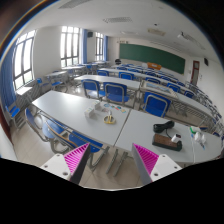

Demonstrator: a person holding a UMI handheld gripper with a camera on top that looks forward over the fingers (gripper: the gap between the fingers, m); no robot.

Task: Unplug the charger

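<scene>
The gripper (116, 158), its magenta-padded fingers (76, 156) spread wide and holding nothing, hangs above the near edge of the light grey counter (75, 108). The dark charger block (167, 143) lies beyond the right finger, near the counter's right edge. Blue chairs (115, 92) stand behind.

The table (75, 105) has a smooth, pale top with a soft shine. The chairs (116, 92) look like blue plastic on thin metal legs. The hand-held gripper (114, 157) has pink pads (76, 155) with ridges.
</scene>
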